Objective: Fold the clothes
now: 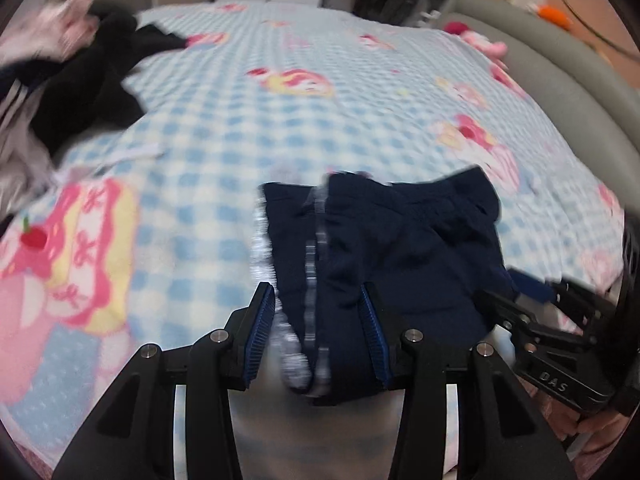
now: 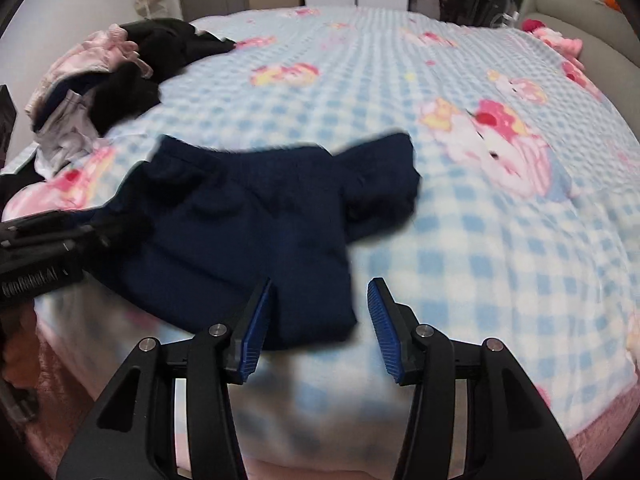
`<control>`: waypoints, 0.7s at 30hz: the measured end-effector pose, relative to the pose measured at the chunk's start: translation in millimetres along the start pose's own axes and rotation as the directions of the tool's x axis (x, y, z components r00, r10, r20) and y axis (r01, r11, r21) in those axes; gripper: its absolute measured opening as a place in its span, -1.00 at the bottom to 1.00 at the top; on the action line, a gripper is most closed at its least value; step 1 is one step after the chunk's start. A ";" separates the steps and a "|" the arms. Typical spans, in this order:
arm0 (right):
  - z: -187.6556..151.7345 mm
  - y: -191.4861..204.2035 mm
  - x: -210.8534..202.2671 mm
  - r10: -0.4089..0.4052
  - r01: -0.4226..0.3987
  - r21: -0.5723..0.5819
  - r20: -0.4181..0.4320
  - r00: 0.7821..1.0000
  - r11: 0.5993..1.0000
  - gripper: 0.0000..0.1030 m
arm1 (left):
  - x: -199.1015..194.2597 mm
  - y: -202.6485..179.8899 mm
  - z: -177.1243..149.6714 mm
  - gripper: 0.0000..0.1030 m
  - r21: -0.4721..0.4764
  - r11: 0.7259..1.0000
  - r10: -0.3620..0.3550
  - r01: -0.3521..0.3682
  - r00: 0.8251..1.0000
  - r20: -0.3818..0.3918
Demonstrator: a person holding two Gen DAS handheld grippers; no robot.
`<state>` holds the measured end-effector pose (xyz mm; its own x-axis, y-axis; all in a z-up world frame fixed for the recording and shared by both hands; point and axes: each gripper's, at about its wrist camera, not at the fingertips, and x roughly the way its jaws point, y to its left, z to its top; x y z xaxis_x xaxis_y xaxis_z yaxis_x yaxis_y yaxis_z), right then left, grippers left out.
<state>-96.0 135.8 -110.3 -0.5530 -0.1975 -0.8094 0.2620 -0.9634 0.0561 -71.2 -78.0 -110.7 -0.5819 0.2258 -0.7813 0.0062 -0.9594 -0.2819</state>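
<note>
A navy garment with a white side stripe lies on the checked blanket near the bed's front edge; in the right wrist view it spreads flat, with one flap reaching right. My left gripper is open and straddles the striped near edge. Its right finger lies over the cloth, and the pads do not visibly pinch it. My right gripper is open over the garment's near right corner, and its right pad is clear of the fabric. Each gripper shows at the edge of the other's view.
A pile of black, pink and grey clothes sits at the far left of the bed. The blue-and-white blanket covers the bed. A grey padded headboard and a pink plush toy are at the far right.
</note>
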 end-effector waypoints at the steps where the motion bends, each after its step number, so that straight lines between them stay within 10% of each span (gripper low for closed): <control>1: 0.4 -6.6 -3.3 0.026 -0.027 0.033 0.008 1.000 0.999 -0.04 | -5.8 5.9 1.2 -0.12 -0.030 0.999 -0.017 0.018 1.000 0.019; 7: 4.9 -18.8 -20.9 0.118 -0.122 0.071 0.060 0.991 0.990 -0.02 | -7.6 4.2 -7.5 -0.12 -0.010 0.997 -0.074 0.074 0.997 -0.022; 15: -1.6 -26.5 -0.2 0.058 -0.056 0.074 -0.027 0.998 0.996 -0.02 | -14.8 13.0 -8.9 -0.08 -0.039 0.998 0.040 -0.039 0.999 0.010; 21: 2.7 -53.1 -20.2 0.105 -0.109 0.097 0.043 0.994 0.989 0.01 | -24.3 21.6 -8.3 -0.12 -0.076 0.996 -0.049 0.054 0.997 0.056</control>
<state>-100.9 190.5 -95.4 -0.5560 -0.3050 -0.7732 0.2427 -0.9493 0.1999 -50.3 -102.9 -102.4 -0.6259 0.2632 -0.7341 0.0370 -0.9302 -0.3651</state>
